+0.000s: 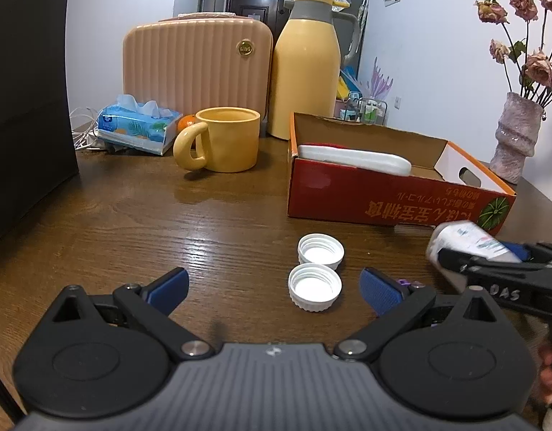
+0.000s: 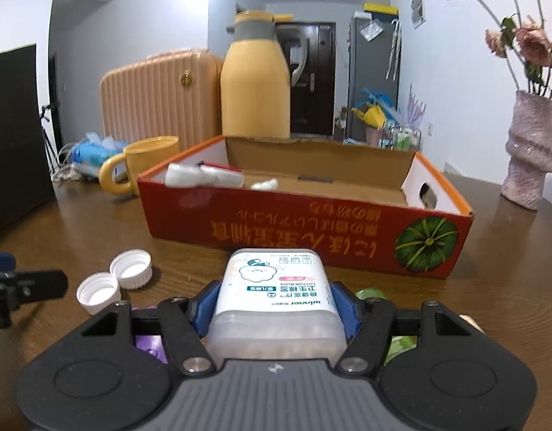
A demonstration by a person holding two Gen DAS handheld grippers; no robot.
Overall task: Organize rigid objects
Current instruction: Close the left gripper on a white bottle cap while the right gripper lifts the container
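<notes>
The right gripper [image 2: 272,305] has its blue pads clamped on both sides of a white box of cotton buds [image 2: 274,287], held just above the wooden table [image 1: 132,222] in front of the red cardboard box [image 2: 312,237]. The left gripper [image 1: 272,287] stands wide open and holds nothing, with the nearer of two white bottle caps [image 1: 314,287] lying between its fingers and the other cap [image 1: 321,253] touching it just beyond.

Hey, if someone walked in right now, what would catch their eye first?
Probably the red cardboard box in the middle of the wooden table, with the tall yellow jug behind it. Then the right gripper clamped on a cotton-swab container, beside two white caps.
</notes>
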